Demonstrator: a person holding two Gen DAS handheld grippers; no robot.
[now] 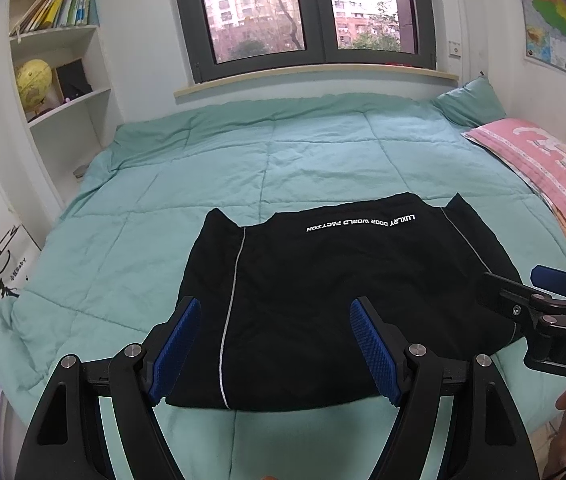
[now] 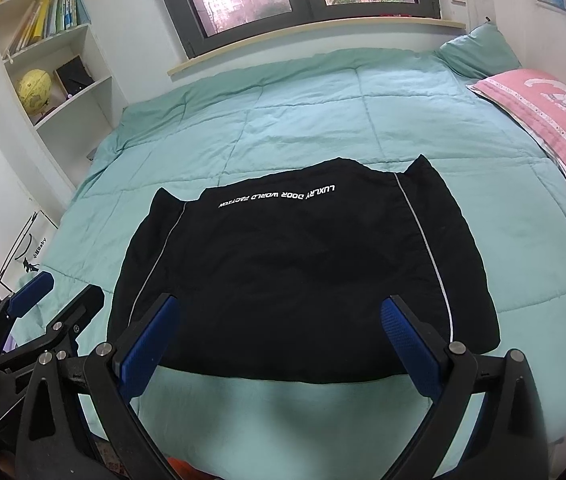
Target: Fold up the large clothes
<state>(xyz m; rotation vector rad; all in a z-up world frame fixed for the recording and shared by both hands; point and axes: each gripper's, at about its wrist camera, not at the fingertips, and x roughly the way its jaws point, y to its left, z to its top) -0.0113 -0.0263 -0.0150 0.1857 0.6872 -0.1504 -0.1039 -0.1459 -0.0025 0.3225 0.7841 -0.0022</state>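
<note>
A black garment (image 1: 323,280) (image 2: 283,260) with white piping and white lettering lies folded into a flat rectangle on the teal quilt (image 1: 243,160) (image 2: 283,112), its near edge toward me. My left gripper (image 1: 275,308) hovers open over the garment's near left part, nothing between its blue pads. My right gripper (image 2: 281,302) is open too, above the near edge of the garment, and grips nothing. Each gripper shows in the other's view: the right gripper (image 1: 523,282) at the garment's right side, the left gripper (image 2: 67,288) just off its left side.
A pink pillow (image 1: 543,176) (image 2: 555,112) and a teal pillow (image 1: 471,104) lie at the bed's right end. White shelves (image 1: 63,60) with books and a yellow globe (image 1: 34,80) stand at the left. A window sill (image 1: 315,76) runs behind the bed.
</note>
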